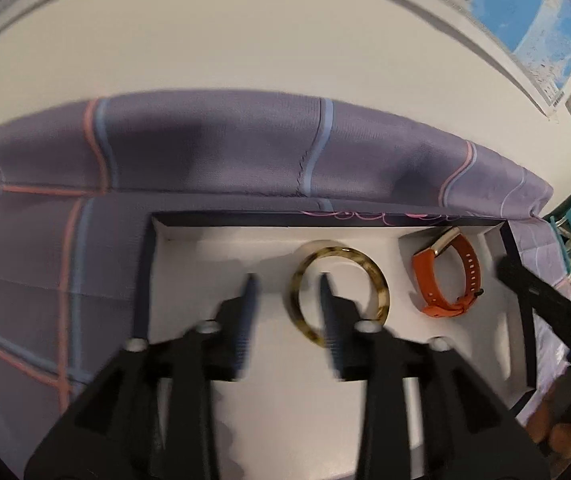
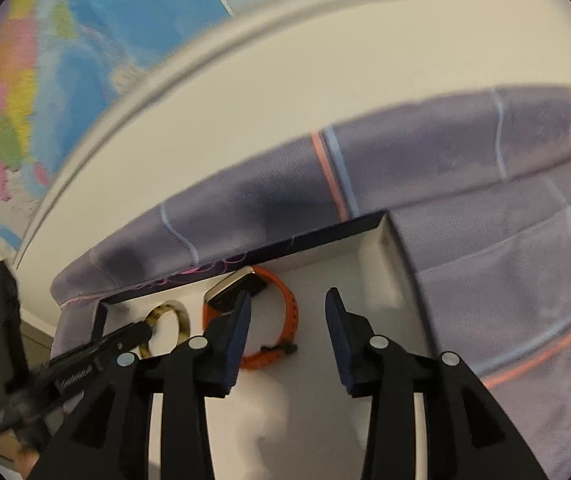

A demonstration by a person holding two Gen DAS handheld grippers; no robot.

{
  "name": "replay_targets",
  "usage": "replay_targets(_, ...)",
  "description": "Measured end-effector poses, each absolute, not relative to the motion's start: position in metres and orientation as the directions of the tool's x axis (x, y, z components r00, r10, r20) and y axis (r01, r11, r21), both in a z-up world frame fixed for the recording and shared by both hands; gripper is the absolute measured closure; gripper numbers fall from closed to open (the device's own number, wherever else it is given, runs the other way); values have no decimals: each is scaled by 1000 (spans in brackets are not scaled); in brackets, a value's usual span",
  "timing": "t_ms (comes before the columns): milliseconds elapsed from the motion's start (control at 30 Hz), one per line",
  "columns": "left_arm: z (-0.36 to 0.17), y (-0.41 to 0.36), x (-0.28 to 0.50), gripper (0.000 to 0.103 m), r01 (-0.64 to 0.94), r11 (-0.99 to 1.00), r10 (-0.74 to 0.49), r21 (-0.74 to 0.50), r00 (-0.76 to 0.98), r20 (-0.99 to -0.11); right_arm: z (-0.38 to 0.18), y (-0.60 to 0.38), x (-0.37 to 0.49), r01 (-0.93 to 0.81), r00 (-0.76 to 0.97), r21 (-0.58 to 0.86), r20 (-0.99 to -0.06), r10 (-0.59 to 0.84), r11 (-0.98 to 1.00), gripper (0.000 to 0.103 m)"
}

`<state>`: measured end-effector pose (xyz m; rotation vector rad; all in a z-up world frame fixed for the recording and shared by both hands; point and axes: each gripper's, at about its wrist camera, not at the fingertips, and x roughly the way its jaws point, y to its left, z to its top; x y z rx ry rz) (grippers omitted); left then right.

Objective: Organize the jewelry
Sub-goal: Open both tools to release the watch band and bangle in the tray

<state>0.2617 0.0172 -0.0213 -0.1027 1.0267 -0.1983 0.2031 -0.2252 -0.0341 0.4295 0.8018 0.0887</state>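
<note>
Nearest, the left tongs (image 1: 287,280) hang released, their ribbed dark-blue pads apart over the smooth white floor of a shallow, dark-rimmed box (image 1: 145,280). The right-hand pad overlaps a glossy tortoiseshell bangle (image 1: 379,280), a round hoop lying flat. The right tongs (image 2: 287,296) also gape, empty, just right of an orange rubbery watch (image 2: 291,312). Beyond lies purple checked cloth (image 1: 205,148).
</note>
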Motion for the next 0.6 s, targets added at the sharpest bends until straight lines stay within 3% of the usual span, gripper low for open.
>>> replay_targets(67,-14,21,249,59,123,981,-193,-149,541,-819,-23,-227,180,14,722,384,-643,257,923,49)
replay_targets(200,4,27,214,46,140,985,-170,-105,629,-758,-5,-226,135,-150,727,302,-611,312,941,43)
replay_targets(333,21,35,167,41,211,974,-204,-79,678,-706,-8,-226,86,-275,690,213,-635,347,938,43)
replay_targets(600,19,31,84,36,341,938,-286,-58,672,-683,-38,-225,22,-342,638,171,-680,362,924,52)
